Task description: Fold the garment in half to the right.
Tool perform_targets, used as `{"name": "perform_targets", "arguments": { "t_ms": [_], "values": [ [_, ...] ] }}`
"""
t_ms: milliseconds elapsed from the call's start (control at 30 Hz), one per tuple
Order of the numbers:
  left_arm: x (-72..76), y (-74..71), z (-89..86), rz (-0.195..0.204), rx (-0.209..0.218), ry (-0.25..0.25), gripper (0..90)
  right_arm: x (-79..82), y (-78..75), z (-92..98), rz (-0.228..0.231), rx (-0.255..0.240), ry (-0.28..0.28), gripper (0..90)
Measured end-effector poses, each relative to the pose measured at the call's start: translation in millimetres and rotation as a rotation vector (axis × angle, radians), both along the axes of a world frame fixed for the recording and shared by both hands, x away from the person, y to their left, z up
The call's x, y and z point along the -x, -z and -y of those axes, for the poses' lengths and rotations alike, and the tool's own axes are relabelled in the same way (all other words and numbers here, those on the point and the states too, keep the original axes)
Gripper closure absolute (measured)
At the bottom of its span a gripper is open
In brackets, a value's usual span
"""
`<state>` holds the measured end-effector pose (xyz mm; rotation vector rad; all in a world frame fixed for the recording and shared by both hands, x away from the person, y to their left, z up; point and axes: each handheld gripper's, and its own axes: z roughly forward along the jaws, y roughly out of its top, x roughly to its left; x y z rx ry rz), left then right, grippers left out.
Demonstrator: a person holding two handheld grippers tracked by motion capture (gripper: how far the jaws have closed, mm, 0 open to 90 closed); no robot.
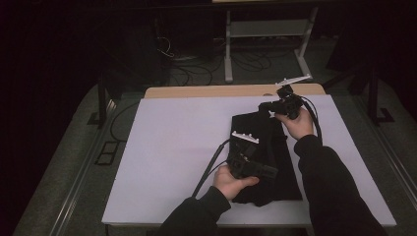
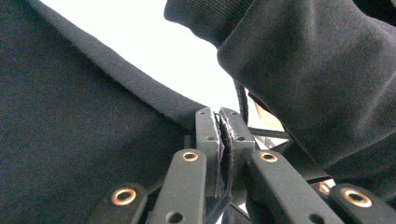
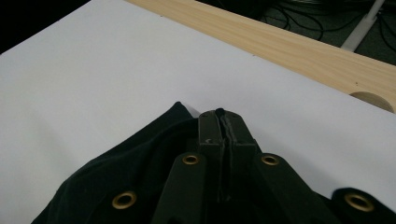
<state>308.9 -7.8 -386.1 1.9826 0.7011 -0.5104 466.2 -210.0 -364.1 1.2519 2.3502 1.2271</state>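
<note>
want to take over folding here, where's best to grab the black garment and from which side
Grip the black garment by a hemmed edge, at a corner, as both claws do now: the left claw pinches the thick folded hem, the right claw the far corner. Come in low from outside the edge, jaws level with the table, since the cloth lies flat and only its rim offers a bite.

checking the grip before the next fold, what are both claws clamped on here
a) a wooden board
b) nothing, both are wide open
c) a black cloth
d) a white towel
c: the left claw is shut on the edge of the black cloth, and the right claw pinches a far corner of the same cloth over the white table.
</note>
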Motion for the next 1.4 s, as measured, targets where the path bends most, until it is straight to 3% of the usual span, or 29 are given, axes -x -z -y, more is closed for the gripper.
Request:
{"name": "perform_targets", "arguments": {
  "t_ms": [100,333,633,1167,1233,1333,1400],
  "values": [
    [-1.7,2.2,4.6,0.000,-0.005,0.005,85.3,0.5,0.2,3.5,0.000,-0.005,0.003,85.9],
    [-2.0,13.4,19.3,-0.041,0.013,-0.015,85.2,1.0,4.7,8.7,0.001,-0.011,0.010,85.9],
    [-6.7,29.9,32.0,-0.072,-0.018,-0.020,85.2,-1.4,15.2,13.7,-0.012,-0.025,0.025,85.7],
    [-9.3,35.8,49.6,-0.071,-0.045,-0.029,85.2,-2.3,22.7,22.8,-0.024,-0.027,0.042,85.7],
    [-9.7,36.4,52.4,-0.071,-0.059,-0.026,85.1,-2.2,23.1,24.9,-0.023,-0.028,0.043,85.7],
    [-7.1,35.8,58.9,-0.047,-0.113,-0.035,85.1,-0.8,24.9,27.7,-0.028,-0.037,0.049,85.7],
    [-6.3,35.3,62.6,-0.029,-0.133,-0.016,85.0,0.1,27.4,30.3,-0.027,-0.038,0.053,85.7]
  ]
}}
